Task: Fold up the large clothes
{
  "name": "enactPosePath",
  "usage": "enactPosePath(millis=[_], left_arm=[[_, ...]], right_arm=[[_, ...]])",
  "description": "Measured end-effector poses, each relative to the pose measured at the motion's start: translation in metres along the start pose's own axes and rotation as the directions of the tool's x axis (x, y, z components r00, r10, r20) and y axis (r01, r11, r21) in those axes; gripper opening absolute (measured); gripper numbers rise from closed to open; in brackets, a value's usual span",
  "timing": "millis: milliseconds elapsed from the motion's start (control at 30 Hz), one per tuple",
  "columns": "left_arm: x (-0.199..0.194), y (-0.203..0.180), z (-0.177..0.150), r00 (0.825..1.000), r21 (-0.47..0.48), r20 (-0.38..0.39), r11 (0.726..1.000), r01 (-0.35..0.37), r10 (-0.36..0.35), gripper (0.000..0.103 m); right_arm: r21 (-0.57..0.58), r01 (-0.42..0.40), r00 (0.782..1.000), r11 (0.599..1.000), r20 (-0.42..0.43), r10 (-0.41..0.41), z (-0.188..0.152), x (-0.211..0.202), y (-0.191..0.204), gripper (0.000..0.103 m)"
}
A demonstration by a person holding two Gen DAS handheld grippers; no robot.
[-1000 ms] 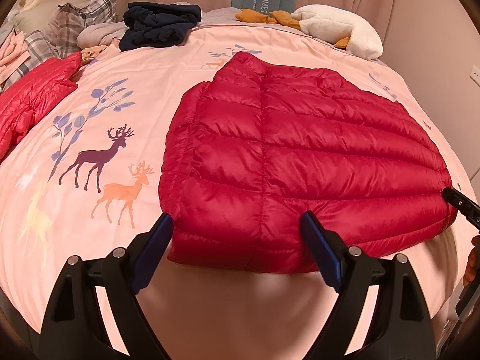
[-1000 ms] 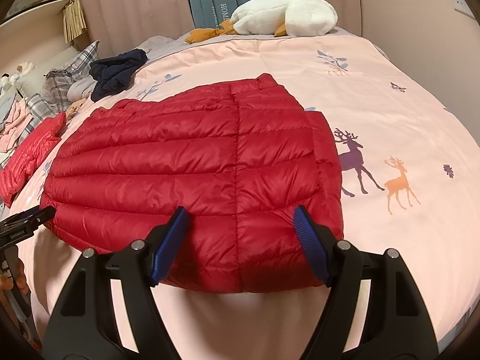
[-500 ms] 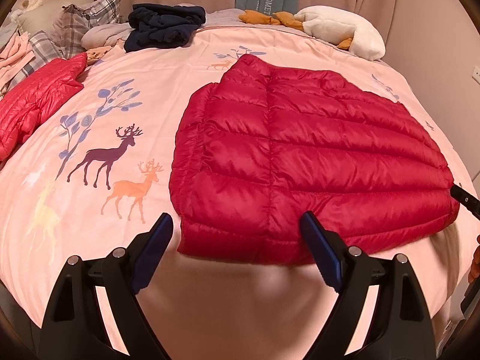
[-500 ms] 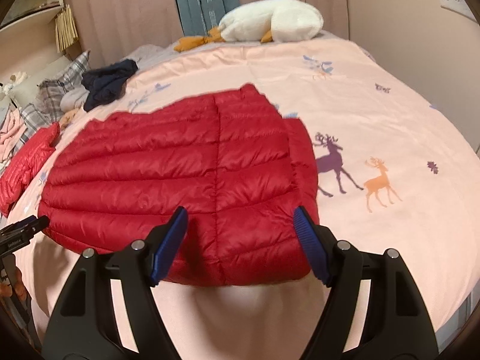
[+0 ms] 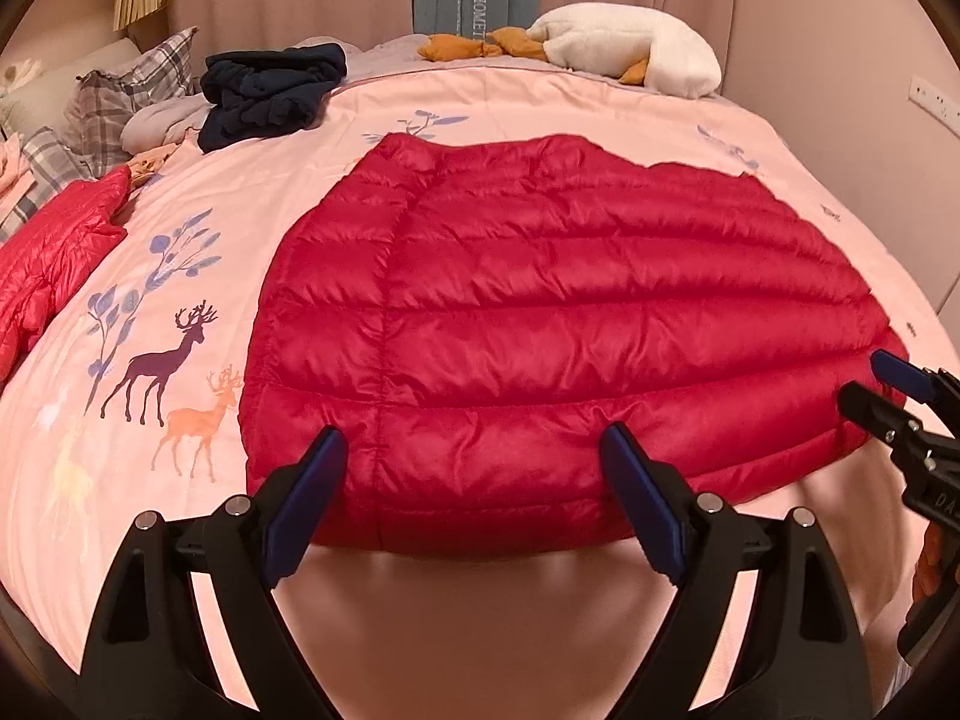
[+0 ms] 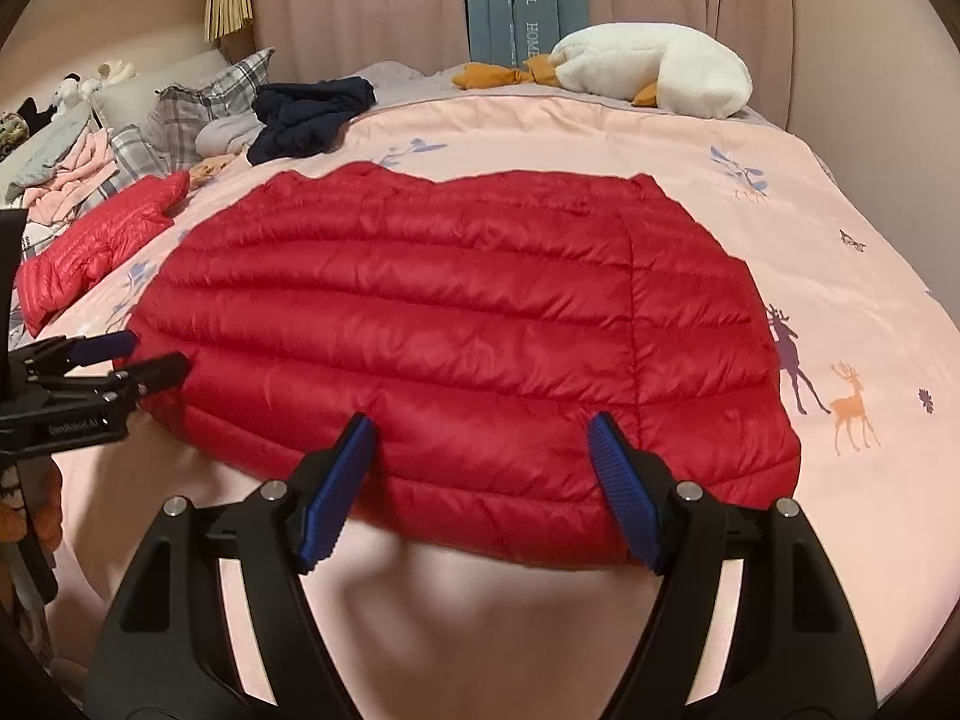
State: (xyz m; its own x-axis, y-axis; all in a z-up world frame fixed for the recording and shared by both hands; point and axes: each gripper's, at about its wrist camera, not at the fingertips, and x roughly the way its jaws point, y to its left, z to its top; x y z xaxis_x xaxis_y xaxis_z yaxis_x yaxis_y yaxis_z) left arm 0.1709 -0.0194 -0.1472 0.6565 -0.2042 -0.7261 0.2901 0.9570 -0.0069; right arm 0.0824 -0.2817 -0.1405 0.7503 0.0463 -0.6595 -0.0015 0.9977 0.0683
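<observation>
Left wrist view looks across a bed [image 5: 456, 630] covered in a pink spread printed with deer and leafy sprigs. A red puffer jacket [image 5: 540, 324] lies flat on the spread near the bed's front edge, its quilted rows running side to side and a stitched seam crossing them near its left end. The left gripper [image 5: 474, 474] hangs just over the jacket's near hem with its blue-padded fingers [image 5: 303, 492] spread wide apart, nothing between them. At the right edge of this view the right gripper [image 5: 882, 384] shows from the side beside the jacket's right end, its two tips apart.

From the right wrist view the jacket [image 6: 456, 330] fills the middle of the bed [image 6: 468, 630], and the right gripper [image 6: 480, 468] hovers above the near hem, fingers [image 6: 618, 480] wide apart and holding nothing. The left gripper [image 6: 129, 357] appears at the left edge by the jacket's left end; whether its tips touch the cloth is hard to tell from here.

Toward the far left corner sit plaid pillows [image 5: 138, 90], a heap of dark navy clothes [image 5: 270, 90] and a second red jacket [image 5: 54, 252] at the left edge. A white stuffed goose [image 6: 654, 69] with orange feet lies along the far edge, in front of pink curtains [image 6: 360, 0].
</observation>
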Motion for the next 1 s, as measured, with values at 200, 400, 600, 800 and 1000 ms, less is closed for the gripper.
enactPosePath(millis=[200,400,600,800,1000], left_arm=[[-0.002,0.005,-0.003,1.0,-0.004,-0.003,1.0,-0.014,0.014,0.087],[-0.003,0.01,-0.006,1.0,-0.01,-0.008,1.0,-0.025,0.025,0.087],[-0.004,0.019,-0.011,0.999,-0.023,-0.02,0.999,-0.045,0.045,0.087],[-0.005,0.032,-0.015,0.997,-0.057,-0.038,0.995,-0.076,0.074,0.087],[-0.024,0.042,-0.006,0.995,-0.093,-0.016,0.99,-0.103,0.102,0.087]], right_arm=[[0.028,0.027,1.0,0.999,-0.004,-0.027,-0.003,-0.003,-0.014,0.075],[0.052,0.067,0.998,0.996,-0.003,-0.067,-0.006,-0.006,-0.028,0.075],[0.081,0.104,0.995,0.991,-0.009,-0.103,-0.01,-0.011,-0.042,0.075],[0.146,0.173,0.985,0.974,-0.02,-0.172,-0.013,-0.019,-0.064,0.076],[0.176,0.174,0.983,0.969,0.031,-0.183,0.002,-0.046,-0.065,0.082]])
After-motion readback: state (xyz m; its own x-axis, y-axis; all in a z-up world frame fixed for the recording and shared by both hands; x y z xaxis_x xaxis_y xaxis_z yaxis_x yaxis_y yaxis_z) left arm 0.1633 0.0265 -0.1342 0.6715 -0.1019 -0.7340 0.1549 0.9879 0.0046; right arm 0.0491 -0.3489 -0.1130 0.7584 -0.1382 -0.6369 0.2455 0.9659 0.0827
